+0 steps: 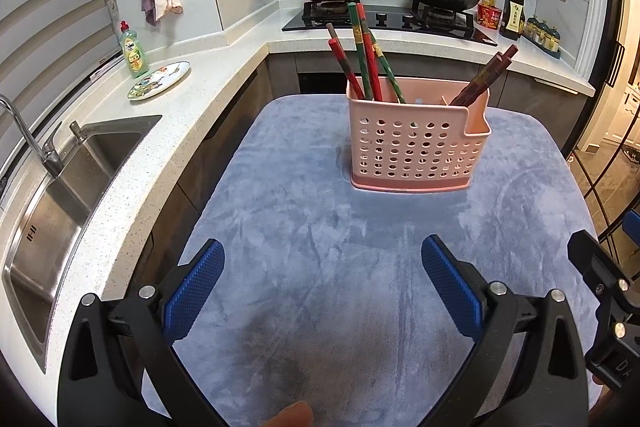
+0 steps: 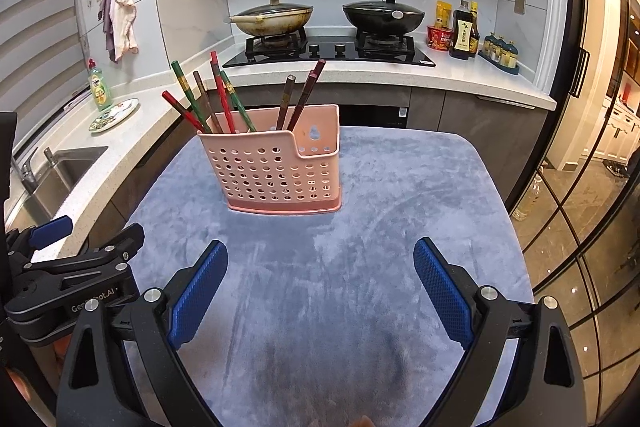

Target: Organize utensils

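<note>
A table under a blue-grey cloth (image 1: 320, 267) carries one thing — a pink holder (image 1: 416, 143) with chopsticks (image 1: 364, 55).

A pink perforated plastic utensil holder (image 1: 416, 147) stands upright on the grey-blue cloth (image 1: 320, 267), toward the cloth's far edge. Its front wall steps down to a lower notch at one end. Red and green chopsticks (image 1: 366, 47) lean together in the holder's taller end, tips down. Dark brown chopsticks (image 1: 486, 75) slant outward from the holder's notched end.
</note>
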Motion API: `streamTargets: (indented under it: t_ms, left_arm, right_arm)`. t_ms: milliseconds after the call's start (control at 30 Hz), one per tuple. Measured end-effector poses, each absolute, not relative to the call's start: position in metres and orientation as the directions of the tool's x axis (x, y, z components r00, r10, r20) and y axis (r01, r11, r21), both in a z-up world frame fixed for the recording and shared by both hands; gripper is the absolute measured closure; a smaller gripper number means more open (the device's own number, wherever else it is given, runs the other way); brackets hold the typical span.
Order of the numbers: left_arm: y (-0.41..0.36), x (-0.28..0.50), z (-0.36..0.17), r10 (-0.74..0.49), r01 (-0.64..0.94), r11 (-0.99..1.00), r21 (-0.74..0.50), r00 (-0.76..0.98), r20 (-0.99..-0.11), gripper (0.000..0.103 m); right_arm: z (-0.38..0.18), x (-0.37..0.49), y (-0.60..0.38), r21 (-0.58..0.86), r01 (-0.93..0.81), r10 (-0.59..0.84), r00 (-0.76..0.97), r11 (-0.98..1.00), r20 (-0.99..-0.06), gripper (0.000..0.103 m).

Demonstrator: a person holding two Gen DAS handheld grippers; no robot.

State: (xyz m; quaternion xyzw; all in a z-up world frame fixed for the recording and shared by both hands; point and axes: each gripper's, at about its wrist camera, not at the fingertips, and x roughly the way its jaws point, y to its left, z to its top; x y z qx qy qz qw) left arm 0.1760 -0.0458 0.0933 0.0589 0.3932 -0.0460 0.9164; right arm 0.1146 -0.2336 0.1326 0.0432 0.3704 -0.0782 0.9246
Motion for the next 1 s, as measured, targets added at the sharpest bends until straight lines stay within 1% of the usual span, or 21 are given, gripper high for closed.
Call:
streamTargets:
  t_ms: [1000]
  left_arm:
    - [-0.0501,0.1767,0.0879,-0.034,0.133,0.988,0.080,0.686,-0.727,0.008]
  right_arm:
    - [0.1275,0.1168,-0.2323,0.005,0.182,-0.127,0.705,0.983,-0.698,0.013]
